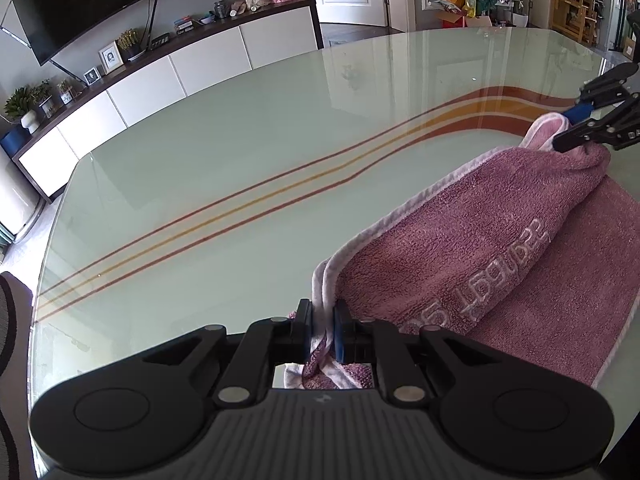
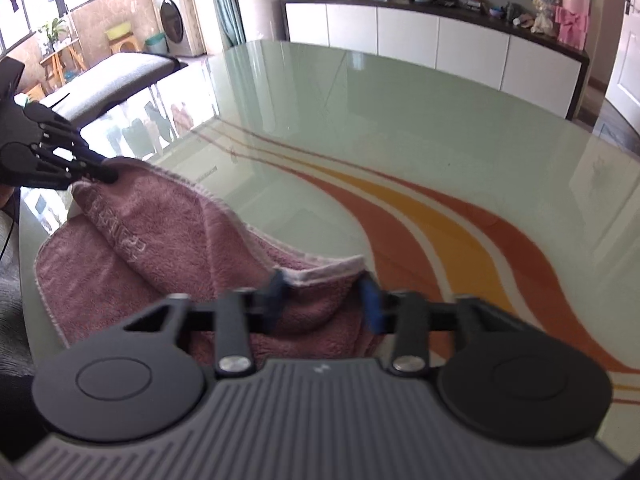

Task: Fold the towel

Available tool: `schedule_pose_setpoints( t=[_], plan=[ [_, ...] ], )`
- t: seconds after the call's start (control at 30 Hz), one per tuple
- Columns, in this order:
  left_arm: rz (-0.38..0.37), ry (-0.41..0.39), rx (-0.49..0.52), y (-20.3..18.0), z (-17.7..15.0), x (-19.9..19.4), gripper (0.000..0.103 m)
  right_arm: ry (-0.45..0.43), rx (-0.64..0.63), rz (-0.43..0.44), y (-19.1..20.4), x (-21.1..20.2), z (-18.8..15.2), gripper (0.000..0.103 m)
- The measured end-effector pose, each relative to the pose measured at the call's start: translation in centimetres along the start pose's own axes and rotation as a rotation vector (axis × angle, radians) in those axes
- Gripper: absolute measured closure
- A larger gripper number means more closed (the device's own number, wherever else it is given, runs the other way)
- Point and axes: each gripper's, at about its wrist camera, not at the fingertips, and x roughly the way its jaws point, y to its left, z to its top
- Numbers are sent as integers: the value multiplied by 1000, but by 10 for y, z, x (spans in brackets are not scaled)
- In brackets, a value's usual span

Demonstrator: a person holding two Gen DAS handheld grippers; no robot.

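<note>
A pink towel (image 1: 480, 240) with a white hem and stitched lettering lies on the glass table (image 1: 240, 152), its far layer lifted and doubled over the flat part. My left gripper (image 1: 322, 328) is shut on the towel's near corner. My right gripper (image 2: 326, 298) is open, its blue pads either side of the other towel corner (image 2: 328, 272), which rests between them. In the left wrist view the right gripper (image 1: 576, 128) sits at the towel's far end. In the right wrist view the left gripper (image 2: 100, 172) pinches the towel (image 2: 160, 248) at the far left.
The table carries orange and yellow curved stripes (image 2: 440, 232). A white sideboard (image 1: 160, 76) with a TV above it stands beyond the table's far edge. A grey bench (image 2: 120, 72) is off the table to the left in the right wrist view.
</note>
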Motion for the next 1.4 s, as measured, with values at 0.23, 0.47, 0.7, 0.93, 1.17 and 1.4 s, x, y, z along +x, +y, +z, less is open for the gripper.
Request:
schedule_pose_setpoints(
  t=[0.23,0.47,0.7,0.93,1.17,1.4],
  plan=[
    [9,-57,-6,2,3,-16,91,-106,7,3,0,-29,2,92],
    [42,-129,-19,14,26,-31,91,-201,-6,-42,2,-48,20,92],
    [120,-178,-32,33,67,-22,90,-272,7,-125,-10,-43,55,92],
    [156,-142,-92,53,106,22,90,-244,55,-193,-36,1,96,92],
    [167,-25,-83,55,116,80,88,-117,98,-235,-56,56,101,92],
    [238,21,-100,64,108,90,80,-44,84,-319,-55,81,92,76]
  ],
)
